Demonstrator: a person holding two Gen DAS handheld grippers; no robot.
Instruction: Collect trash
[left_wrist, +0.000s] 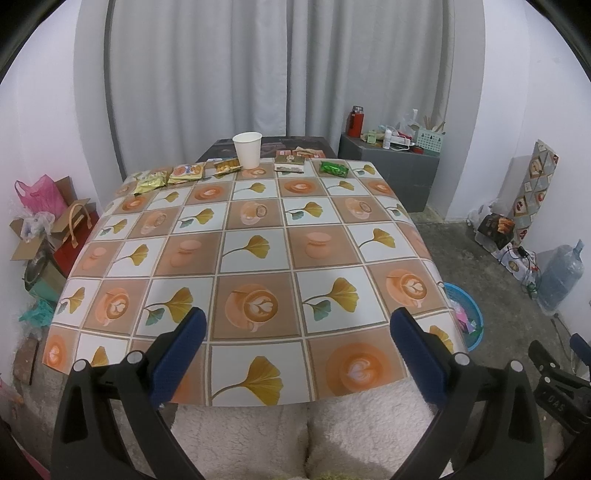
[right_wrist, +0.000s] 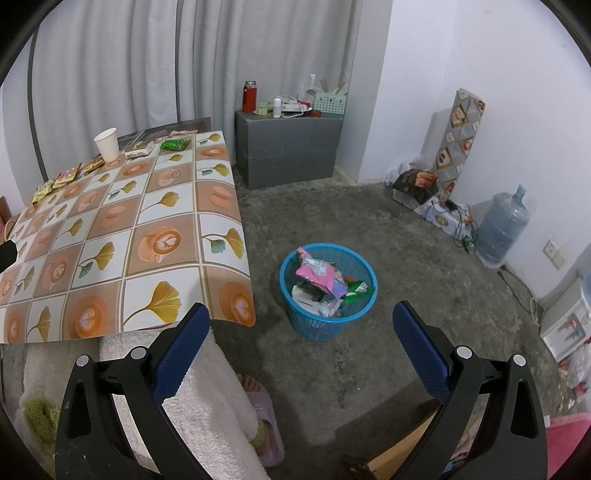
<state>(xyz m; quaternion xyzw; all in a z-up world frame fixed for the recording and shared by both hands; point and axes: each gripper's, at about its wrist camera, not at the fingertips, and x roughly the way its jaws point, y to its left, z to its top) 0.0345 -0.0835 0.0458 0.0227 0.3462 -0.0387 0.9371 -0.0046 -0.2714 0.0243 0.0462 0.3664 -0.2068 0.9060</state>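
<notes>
A white paper cup (left_wrist: 248, 149) stands at the far edge of the patterned table (left_wrist: 255, 254). Beside it lie several snack wrappers: yellow ones (left_wrist: 168, 176), an orange one (left_wrist: 228, 166), a small box (left_wrist: 290, 163) and a green packet (left_wrist: 334, 169). My left gripper (left_wrist: 295, 332) hangs open over the table's near edge, far from them, with nothing between its fingers. To the table's right, a blue basket (right_wrist: 327, 290) on the floor holds wrappers, a pink one on top. My right gripper (right_wrist: 301, 330) is open and empty above the floor, just short of the basket. The cup (right_wrist: 107, 144) and green packet (right_wrist: 174, 144) also show in the right wrist view.
A person's fleece-clad legs (left_wrist: 303, 432) and slippered foot (right_wrist: 260, 421) sit at the table's near side. A grey cabinet (right_wrist: 290, 146) with a red flask stands at the back. A water jug (right_wrist: 502, 225) and boxes line the right wall. Bags and cartons (left_wrist: 48, 229) crowd the left.
</notes>
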